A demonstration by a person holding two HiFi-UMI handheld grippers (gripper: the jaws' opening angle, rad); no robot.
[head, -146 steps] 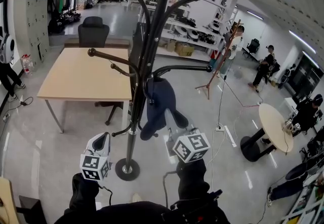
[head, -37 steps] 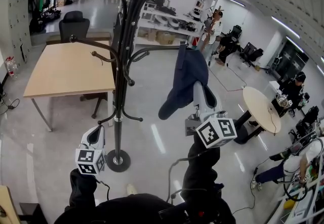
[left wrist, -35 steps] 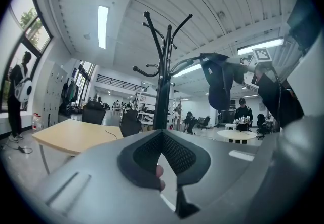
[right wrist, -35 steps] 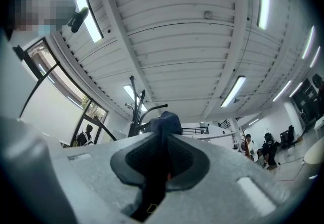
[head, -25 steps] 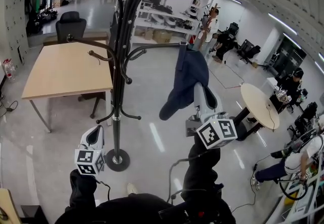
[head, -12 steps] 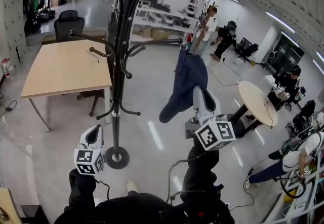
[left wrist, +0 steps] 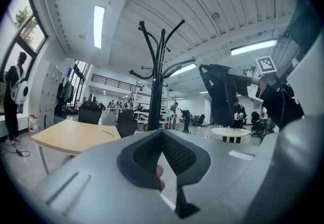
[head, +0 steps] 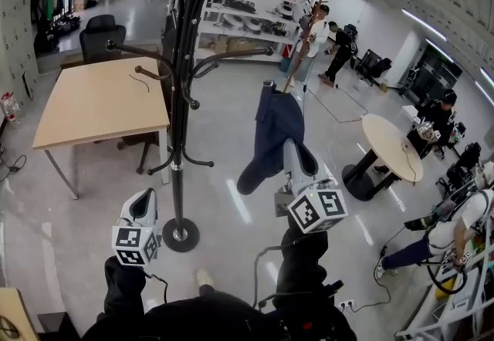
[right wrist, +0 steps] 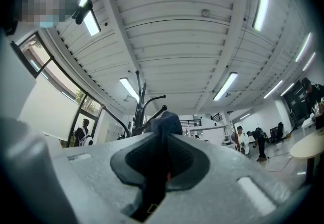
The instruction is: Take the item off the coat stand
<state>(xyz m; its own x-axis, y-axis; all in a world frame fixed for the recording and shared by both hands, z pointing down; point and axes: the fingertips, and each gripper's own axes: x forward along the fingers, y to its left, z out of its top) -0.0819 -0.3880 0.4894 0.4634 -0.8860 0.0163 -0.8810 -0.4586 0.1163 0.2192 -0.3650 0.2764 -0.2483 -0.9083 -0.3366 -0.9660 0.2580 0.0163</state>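
Observation:
The black coat stand rises left of centre on its round base, and its hooks are bare. A dark blue garment hangs free to the stand's right, clear of every hook. My right gripper is shut on the garment's cloth and holds it up in the air. In the right gripper view the cloth runs down between the jaws of my right gripper, with the stand behind. My left gripper hangs low beside the stand's base, shut and holding nothing. The left gripper view shows the stand and the garment.
A wooden table with a black office chair stands behind the stand. A round table is at the right, with several people around it. A wooden stand and shelving are farther back. Cables lie on the floor.
The garment hung on the stand's arm in the oldest frame; since then my right gripper has carried it off to the right. Over the last second it sank slightly. The left gripper stayed put.

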